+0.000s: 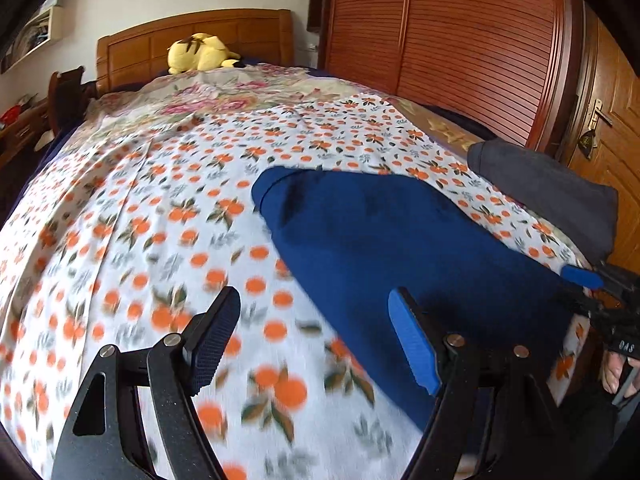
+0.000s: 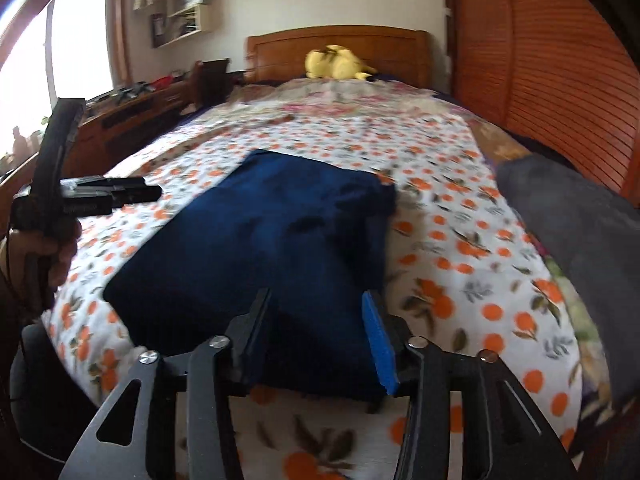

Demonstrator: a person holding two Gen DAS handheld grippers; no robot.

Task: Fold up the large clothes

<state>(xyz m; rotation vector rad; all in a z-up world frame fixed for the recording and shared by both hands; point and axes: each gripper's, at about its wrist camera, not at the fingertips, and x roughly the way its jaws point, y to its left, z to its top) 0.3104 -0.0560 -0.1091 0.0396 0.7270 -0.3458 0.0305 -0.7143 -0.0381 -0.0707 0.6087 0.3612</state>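
Orange-print sheet [image 1: 168,216] covers bed w/ floral quilt [image 1: 208,98] beyond it, yellow plush toy [image 1: 198,53] against wooden headboard [image 1: 152,46], slatted wardrobe doors [image 1: 460,36] on right, wall shelves [image 2: 182,4] and bright window [image 2: 76,40] on left.

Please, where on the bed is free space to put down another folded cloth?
Free: the orange-print sheet left of the blue garment, and the strip between it and the grey garment. Crowded: near the headboard, with the floral blanket and yellow plush.
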